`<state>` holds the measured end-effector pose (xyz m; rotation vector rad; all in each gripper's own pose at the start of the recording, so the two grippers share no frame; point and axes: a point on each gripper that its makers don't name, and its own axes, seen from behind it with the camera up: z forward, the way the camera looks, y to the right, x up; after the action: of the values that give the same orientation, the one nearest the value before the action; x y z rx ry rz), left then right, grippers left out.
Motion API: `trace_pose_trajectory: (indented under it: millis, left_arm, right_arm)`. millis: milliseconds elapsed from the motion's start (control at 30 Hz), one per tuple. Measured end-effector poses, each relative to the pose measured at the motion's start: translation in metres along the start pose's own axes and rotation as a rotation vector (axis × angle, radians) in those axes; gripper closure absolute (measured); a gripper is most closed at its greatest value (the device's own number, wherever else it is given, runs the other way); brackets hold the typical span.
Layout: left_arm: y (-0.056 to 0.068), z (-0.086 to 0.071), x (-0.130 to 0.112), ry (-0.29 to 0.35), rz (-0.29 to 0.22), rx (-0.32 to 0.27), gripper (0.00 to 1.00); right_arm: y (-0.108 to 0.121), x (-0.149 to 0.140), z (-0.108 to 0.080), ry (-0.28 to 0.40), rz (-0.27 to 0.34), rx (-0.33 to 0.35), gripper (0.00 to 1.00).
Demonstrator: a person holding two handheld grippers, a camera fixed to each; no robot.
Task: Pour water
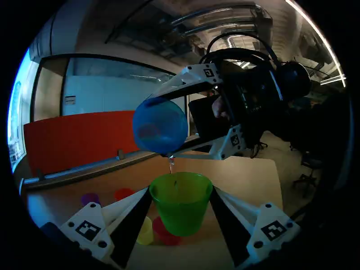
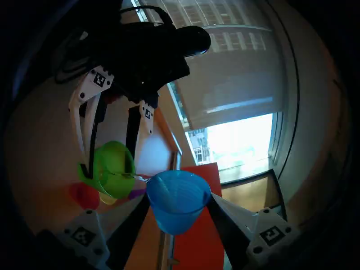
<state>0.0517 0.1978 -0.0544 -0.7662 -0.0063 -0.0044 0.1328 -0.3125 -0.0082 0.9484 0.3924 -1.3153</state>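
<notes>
Over the desk (image 1: 252,175), the left hand-held gripper (image 1: 181,191) grips an upright green cup (image 1: 181,209); the right hand-held gripper (image 2: 178,197) clamps a tilted blue cup (image 2: 177,204), water (image 1: 171,164) trickling.

No readable text, square markers (image 1: 87,229) on the left gripper (image 1: 181,191) show patterns only, wall notice (image 1: 69,100) up-left of the jaws too small
</notes>
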Motion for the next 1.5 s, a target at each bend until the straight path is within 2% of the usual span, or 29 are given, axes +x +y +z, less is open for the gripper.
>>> trace_pose_trajectory:
  millis: [1167,1500]
  left_arm:
    - [0.0015,-0.0010,0.0018,-0.003,0.009,0.004,0.12]
    - [0.0025,-0.0010,0.0020,-0.003,0.010,0.003,0.12]
  right_arm:
    - [0.0038,-0.0042,-0.0021,-0.016,-0.105,-0.021,0.09]
    - [0.0017,0.0040,-0.0033,-0.014,-0.134,-0.021,0.09]
